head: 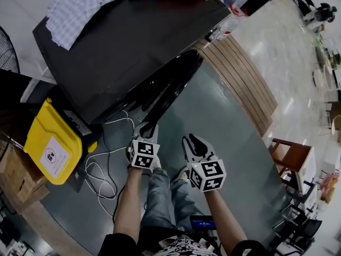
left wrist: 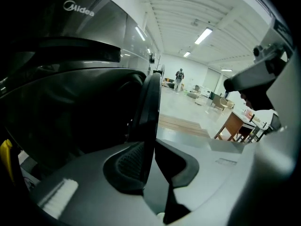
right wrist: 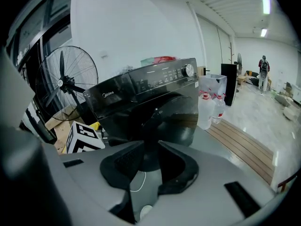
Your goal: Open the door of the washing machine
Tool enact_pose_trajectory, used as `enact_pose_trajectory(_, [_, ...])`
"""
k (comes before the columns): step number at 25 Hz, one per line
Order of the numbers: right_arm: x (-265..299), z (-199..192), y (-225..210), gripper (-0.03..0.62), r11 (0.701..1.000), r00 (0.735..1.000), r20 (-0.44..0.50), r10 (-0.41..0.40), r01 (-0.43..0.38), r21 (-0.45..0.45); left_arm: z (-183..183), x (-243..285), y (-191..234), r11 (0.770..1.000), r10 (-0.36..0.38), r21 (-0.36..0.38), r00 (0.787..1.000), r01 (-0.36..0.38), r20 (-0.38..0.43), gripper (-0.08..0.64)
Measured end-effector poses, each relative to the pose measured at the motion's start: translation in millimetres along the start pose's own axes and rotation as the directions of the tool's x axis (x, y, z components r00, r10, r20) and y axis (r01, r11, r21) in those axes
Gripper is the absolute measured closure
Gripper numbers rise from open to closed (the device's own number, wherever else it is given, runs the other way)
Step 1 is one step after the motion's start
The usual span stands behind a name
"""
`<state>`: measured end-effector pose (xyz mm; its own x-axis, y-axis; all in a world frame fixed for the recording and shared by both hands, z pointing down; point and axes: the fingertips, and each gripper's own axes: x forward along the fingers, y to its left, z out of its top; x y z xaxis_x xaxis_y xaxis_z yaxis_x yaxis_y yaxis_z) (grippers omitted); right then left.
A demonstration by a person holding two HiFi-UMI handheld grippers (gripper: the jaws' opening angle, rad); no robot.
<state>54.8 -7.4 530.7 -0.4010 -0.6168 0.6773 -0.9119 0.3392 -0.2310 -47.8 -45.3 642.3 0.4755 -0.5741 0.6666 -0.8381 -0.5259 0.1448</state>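
place: probably open-plan office hall | cues: ceiling strip lights [left wrist: 204, 35], desks [left wrist: 233, 125], polished floor [head: 290, 57]

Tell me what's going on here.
A person is working on the washer with a claw in each hand. The left claw is shut on the edge of the door, which already stands swung out from the front of the machine. The right claw is open and empty, held beside the left one and aimed at the washer. Clothes lie on the washer's top.
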Motion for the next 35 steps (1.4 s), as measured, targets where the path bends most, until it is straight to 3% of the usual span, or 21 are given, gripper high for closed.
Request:
enact_pose_trajectory(7, [7.4,-6.1,-15.3,0.468,0.997,0.998,-0.029,-0.054,0.055,0.046,-6.9,5.8,-68.5,0.996,-0.09,0.009,0.996,0.09,-0.008,0.494])
enact_pose_trajectory(11, [13.8,-7.8,-32.2,0.462,0.988,0.991,-0.031,-0.129,0.131,0.083,-7.0,7.8,-102.3,0.991,-0.137,0.007,0.991,0.137,0.004,0.502])
enact_pose_trajectory(16, [32.5,-8.1,-42.5,0.408,0.98,0.98,-0.059,-0.188,0.191,0.056,-14.2,-3.1,-134.5,0.975,-0.22,0.019,0.975,0.22,0.014,0.48])
enact_pose_trajectory(20, [48.4,-26.8,-58.8,0.409,0.961,0.945,-0.177,-0.274,0.275,-0.019,-20.2,-16.8,-126.8,0.981,-0.191,-0.032,0.981,0.192,0.028,0.465])
enact_pose_trajectory(22, [47.6,-35.4,-68.9,0.425,0.957,0.934,-0.218,-0.282,0.289,0.001,-23.6,-20.2,-119.9,0.981,-0.18,-0.062,0.983,0.181,0.02,0.465])
enact_pose_trajectory(35, [9.5,-51.1,-127.7,0.446,0.933,0.905,-0.233,-0.355,0.36,-0.022,-6.3,-19.6,-83.0,0.974,-0.123,-0.182,0.99,0.133,0.064,0.483])
